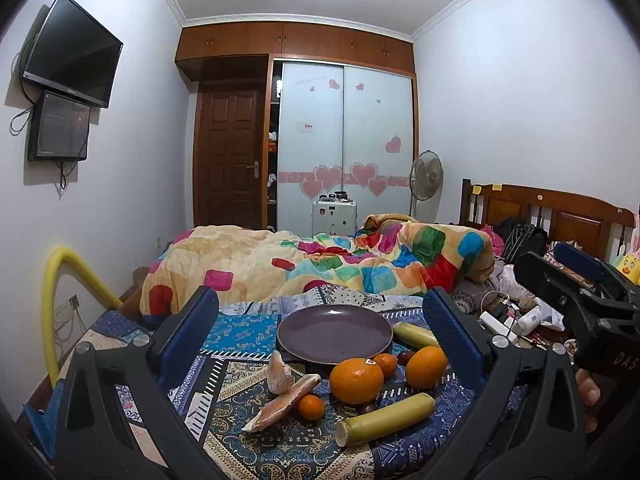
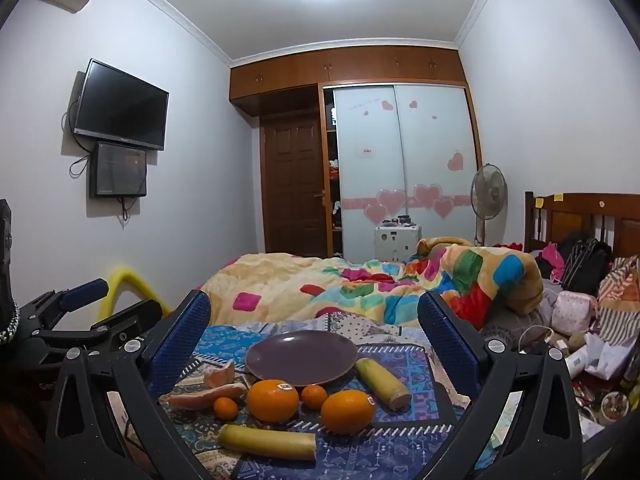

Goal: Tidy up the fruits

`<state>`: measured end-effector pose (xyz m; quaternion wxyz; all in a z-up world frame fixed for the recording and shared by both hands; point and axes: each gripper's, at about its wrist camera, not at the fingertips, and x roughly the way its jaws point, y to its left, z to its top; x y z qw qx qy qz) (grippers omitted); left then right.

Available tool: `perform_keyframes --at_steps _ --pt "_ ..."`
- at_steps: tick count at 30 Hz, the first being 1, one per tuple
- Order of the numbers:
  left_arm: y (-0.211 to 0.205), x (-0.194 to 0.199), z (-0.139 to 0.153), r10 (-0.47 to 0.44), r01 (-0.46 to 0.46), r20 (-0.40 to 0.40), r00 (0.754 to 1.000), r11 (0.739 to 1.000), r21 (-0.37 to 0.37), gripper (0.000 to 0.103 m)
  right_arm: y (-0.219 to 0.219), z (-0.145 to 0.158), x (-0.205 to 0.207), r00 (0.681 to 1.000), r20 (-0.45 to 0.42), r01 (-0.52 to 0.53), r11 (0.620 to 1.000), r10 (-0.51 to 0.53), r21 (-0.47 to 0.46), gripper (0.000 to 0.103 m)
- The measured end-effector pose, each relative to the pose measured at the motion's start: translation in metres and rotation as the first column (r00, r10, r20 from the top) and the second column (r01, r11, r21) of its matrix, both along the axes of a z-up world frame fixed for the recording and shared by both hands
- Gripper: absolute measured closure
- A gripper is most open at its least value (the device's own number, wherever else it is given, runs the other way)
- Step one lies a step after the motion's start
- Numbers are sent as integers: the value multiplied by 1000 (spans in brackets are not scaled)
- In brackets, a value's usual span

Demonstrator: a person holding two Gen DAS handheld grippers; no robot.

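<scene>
An empty purple plate [image 1: 334,334] [image 2: 301,357] sits on a patterned blue cloth [image 1: 248,392]. In front of it lie two big oranges [image 1: 356,381] [image 1: 426,367], two small tangerines [image 1: 311,407] [image 1: 386,363], two yellow-green cane pieces [image 1: 384,419] [image 1: 414,335], two pomelo wedges [image 1: 282,402] and a dark grape [image 1: 406,357]. My left gripper [image 1: 320,344] is open and empty, hovering before the fruit. My right gripper [image 2: 314,360] is open and empty too, with the oranges [image 2: 273,400] [image 2: 347,411] between its fingers' lines. The right gripper also shows in the left wrist view [image 1: 580,300].
A bed with a colourful blanket [image 1: 320,260] lies behind the cloth. Clutter of bottles, cables and bags [image 1: 516,316] fills the right side. A yellow tube [image 1: 60,300] arcs at the left. A wardrobe, door, fan and wall screens stand farther back.
</scene>
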<state>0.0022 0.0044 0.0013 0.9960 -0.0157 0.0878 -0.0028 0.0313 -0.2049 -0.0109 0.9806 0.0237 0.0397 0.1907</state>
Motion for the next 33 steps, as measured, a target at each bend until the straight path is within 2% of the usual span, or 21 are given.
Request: perform_keyframes --at_steps 33 --pt "1 -7 4 -2 2 9 1000 1000 12 0 -3 4 -4 1000 -3 -3 1000 3 8 0"
